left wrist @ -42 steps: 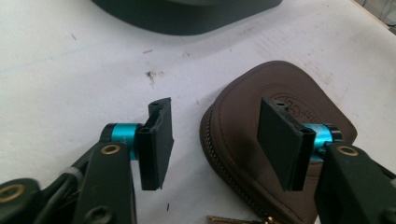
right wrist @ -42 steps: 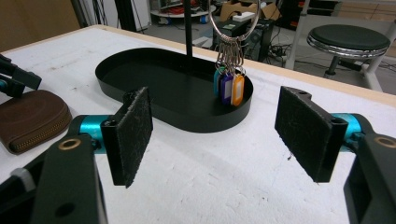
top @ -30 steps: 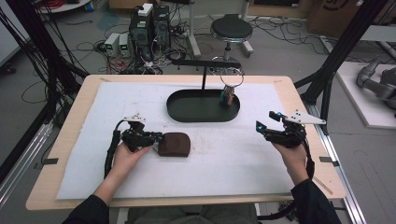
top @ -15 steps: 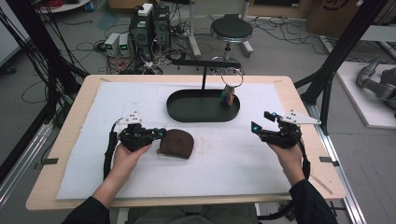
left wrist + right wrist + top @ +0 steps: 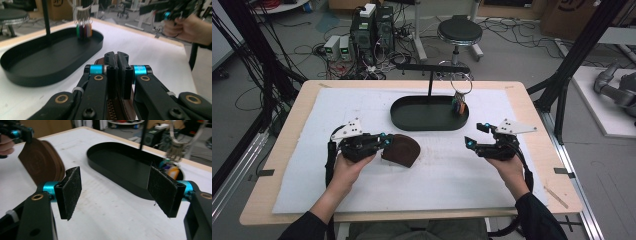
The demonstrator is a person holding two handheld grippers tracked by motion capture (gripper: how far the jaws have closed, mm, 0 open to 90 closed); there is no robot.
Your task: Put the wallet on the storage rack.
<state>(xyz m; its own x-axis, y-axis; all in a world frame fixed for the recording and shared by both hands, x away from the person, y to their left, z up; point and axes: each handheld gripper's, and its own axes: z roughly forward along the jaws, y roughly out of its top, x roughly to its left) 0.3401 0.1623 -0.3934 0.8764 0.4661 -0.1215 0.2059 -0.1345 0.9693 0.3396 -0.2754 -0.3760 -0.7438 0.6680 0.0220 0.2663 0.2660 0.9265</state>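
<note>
Left tongs (image 5: 384,141) clamped on brown zip pouch (image 5: 402,150)
Pouch edge pinched and tilted up off white counter (image 5: 437,175), near black tray (image 5: 412,119); right tongs (image 5: 475,135) wide open, empty, well apart.

No readable text, no labels, no brand marks, no numbers, no signs on anything

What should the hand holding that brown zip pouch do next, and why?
Probably hold the brown pouch steady and tilted so the right gripper can come across to it. The left gripper is shut on the pouch's edge, lifting one side off the white mat, while the right one's jaws stand open and empty, pointing toward the pouch.
</note>
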